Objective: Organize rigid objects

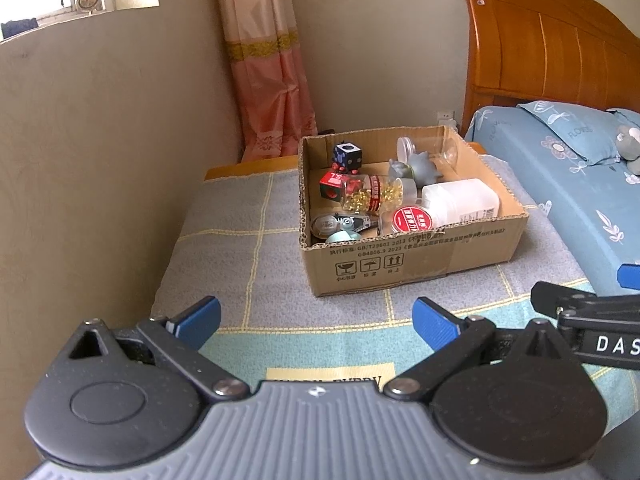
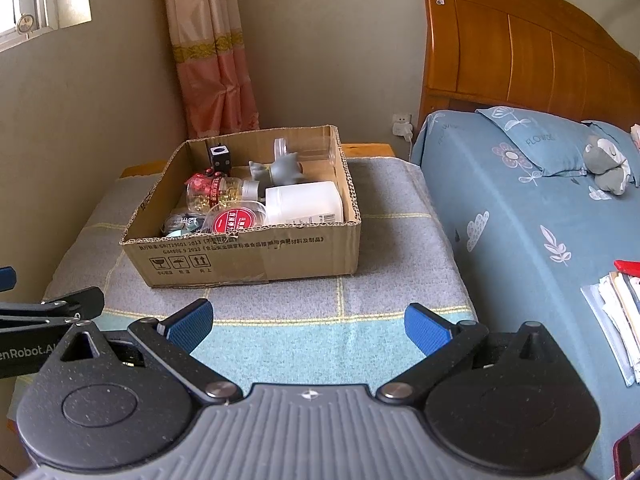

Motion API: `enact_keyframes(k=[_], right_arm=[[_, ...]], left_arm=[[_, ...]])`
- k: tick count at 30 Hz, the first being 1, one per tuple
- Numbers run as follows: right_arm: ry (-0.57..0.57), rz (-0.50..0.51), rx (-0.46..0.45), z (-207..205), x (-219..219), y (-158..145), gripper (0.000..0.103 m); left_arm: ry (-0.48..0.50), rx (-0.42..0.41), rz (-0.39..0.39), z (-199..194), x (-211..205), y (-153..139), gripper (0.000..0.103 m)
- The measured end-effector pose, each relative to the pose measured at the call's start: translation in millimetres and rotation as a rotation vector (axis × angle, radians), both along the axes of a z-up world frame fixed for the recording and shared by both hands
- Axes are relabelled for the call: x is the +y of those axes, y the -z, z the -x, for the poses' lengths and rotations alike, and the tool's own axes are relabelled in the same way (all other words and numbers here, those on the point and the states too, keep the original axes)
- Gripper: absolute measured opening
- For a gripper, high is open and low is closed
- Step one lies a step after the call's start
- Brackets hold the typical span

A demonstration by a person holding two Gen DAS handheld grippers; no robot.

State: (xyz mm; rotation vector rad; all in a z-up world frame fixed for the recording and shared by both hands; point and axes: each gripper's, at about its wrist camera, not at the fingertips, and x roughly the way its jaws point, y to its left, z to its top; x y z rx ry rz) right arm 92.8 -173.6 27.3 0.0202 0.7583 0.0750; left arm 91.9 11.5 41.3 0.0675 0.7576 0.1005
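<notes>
Two grippers, left (image 1: 316,322) and right (image 2: 309,326), jaws wide and empty, near cardboard box (image 1: 416,258); next, reaching far inside.

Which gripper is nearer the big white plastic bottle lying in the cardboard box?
Hard to call; both hang back open. The left gripper faces the white bottle from its left, the right gripper more squarely.

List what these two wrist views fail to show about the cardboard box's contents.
- Pale teal round object: left wrist view, mostly behind the brown cardboard box front wall.
- Tape dispenser: right wrist view, lower part hidden by that wall.
- Clear lying jar: contents unreadable, too small.
</notes>
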Motion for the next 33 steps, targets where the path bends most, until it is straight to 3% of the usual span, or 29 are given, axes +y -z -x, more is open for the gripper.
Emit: enact_keyframes(k=[33], right_arm=[[-0.001, -0.004, 0.0, 1.7, 1.3, -0.3, 0.103]], left_arm=[[-0.008, 0.004, -0.005, 4.4, -3.0, -1.1, 0.101]])
